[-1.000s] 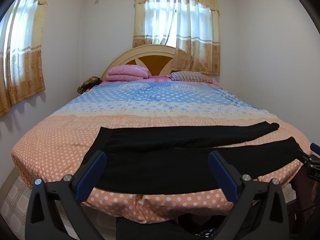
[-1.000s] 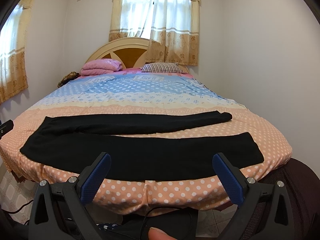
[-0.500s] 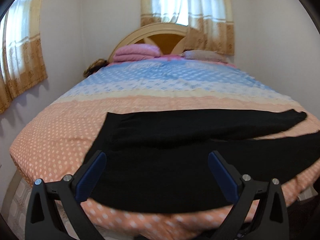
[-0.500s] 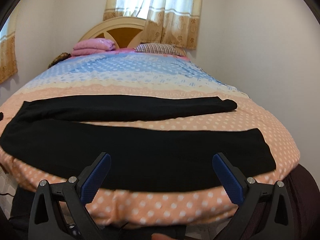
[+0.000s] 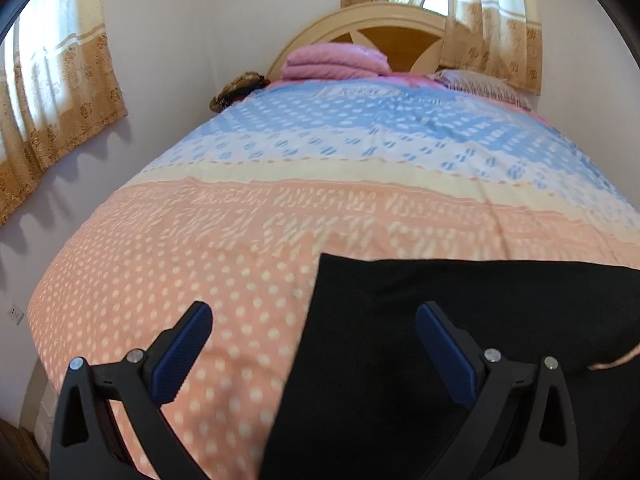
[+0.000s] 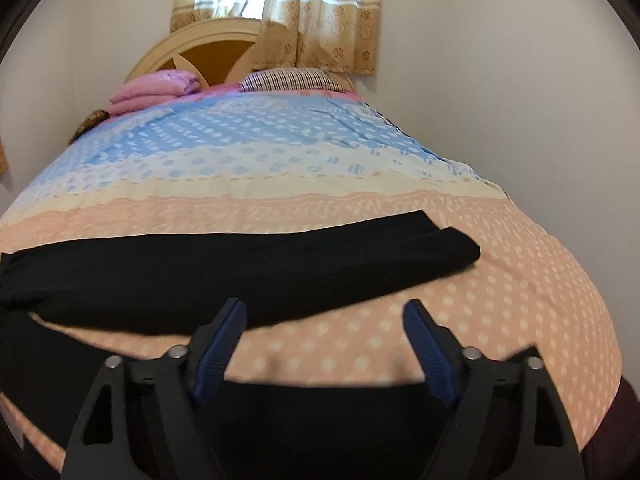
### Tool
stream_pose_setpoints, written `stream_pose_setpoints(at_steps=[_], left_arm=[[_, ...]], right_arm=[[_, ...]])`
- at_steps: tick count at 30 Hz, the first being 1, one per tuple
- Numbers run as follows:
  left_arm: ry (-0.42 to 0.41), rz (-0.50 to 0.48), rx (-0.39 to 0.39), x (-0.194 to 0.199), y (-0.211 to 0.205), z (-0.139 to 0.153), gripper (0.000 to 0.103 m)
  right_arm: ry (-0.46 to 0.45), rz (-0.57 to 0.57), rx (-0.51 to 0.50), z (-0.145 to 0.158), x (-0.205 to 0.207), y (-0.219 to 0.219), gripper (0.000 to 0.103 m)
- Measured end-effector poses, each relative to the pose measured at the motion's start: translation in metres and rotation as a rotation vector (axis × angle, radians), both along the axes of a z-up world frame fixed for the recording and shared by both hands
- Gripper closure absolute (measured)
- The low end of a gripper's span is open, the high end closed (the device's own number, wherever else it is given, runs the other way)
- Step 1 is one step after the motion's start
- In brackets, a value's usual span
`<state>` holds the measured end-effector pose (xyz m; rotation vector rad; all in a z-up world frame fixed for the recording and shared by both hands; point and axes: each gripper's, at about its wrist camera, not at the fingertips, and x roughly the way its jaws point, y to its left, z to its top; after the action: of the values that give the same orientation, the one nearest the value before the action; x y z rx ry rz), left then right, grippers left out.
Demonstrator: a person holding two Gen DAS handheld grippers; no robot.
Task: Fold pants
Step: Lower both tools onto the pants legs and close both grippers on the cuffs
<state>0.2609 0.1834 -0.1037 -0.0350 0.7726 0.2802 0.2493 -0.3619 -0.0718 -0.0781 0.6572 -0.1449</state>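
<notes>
Here the black pants (image 5: 460,340) lie flat across the foot of the bed (image 5: 240,240), on its peach, dotted cover; the left tongs (image 5: 314,344) hang over the waist end with their jaws wide apart, gripping nothing; the right tongs (image 6: 324,344) hover above the hem of the near leg, jaws apart but closing, only cover and cloth edge showing between them; the far leg (image 6: 280,264) lies straight just beyond.
</notes>
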Motion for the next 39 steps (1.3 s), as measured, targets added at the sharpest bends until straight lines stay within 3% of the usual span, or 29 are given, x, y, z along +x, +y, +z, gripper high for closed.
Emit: stream_pose_setpoints(at_steps=[5, 11, 15, 17, 21, 32, 37, 39], left_arm=[[0.06, -0.028, -0.017, 0.044, 0.012, -0.019, 0.01], [0.121, -0.073, -0.034, 0.072, 0.015, -0.039, 0.032], [0.158, -0.113, -0.08, 0.08, 0.014, -0.054, 0.061], [0.146, -0.117, -0.072, 0.08, 0.013, -0.053, 0.064], [0.14, -0.132, -0.093, 0.08, 0.017, -0.052, 0.08], [0.157, -0.138, -0.064, 0.09, 0.013, -0.055, 0.079], [0.154, -0.116, -0.031, 0.094, 0.013, -0.055, 0.066], [0.158, -0.124, -0.021, 0.098, 0.011, -0.055, 0.066]], right_arm=[[0.044, -0.056, 0.046, -0.004, 0.033, -0.031, 0.043], [0.066, -0.096, 0.048, -0.007, 0.055, -0.055, 0.044], [0.081, -0.138, 0.054, -0.006, 0.072, -0.077, 0.044], [0.08, -0.162, 0.053, -0.004, 0.082, -0.09, 0.044], [0.071, -0.216, 0.101, 0.003, 0.1, -0.124, 0.044], [0.203, -0.18, 0.184, -0.01, 0.167, -0.162, 0.044], [0.247, -0.152, 0.224, -0.019, 0.186, -0.164, 0.044], [0.266, -0.133, 0.209, -0.024, 0.192, -0.161, 0.044]])
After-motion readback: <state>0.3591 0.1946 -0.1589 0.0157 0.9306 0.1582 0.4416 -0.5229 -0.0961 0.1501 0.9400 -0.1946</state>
